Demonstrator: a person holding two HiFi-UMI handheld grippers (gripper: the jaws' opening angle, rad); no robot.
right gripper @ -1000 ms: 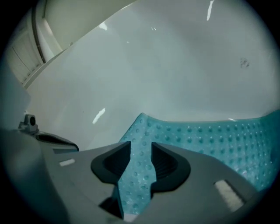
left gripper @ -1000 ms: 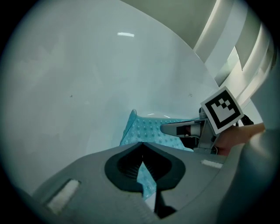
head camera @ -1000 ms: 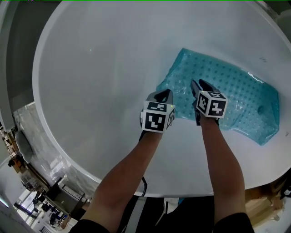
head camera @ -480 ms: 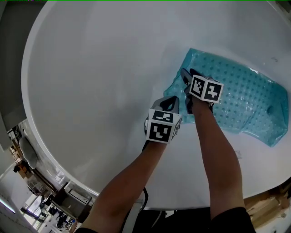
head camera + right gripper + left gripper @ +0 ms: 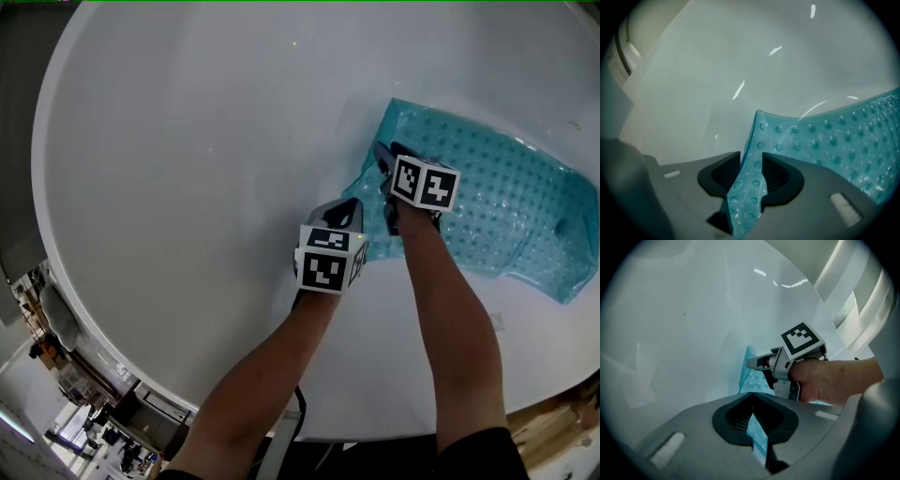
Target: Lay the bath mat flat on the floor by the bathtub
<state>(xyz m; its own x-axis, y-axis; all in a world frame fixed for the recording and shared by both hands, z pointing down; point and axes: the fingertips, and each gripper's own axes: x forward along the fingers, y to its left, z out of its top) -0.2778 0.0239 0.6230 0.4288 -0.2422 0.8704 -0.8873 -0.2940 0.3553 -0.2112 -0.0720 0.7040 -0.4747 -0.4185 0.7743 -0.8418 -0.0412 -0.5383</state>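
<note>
Bath mat (image 5: 497,211) lies inside bathtub (image 5: 187,169), long axis running toward frame right from both grippers. Left gripper (image 5: 347,216) is clamped on its lower-left edge; right gripper (image 5: 386,161) jaws are closing on the raised corner fold between them.

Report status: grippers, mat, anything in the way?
Left gripper shut on bath mat edge. Right gripper closing on a fold of it. Mat rumpled inside the bathtub, not on the floor. No obstruction visible.

left gripper (image 5: 352,206), right gripper (image 5: 381,152) — grey, marker cubes (image 5: 328,261) — dark sleeves (image 5: 469,457)
</note>
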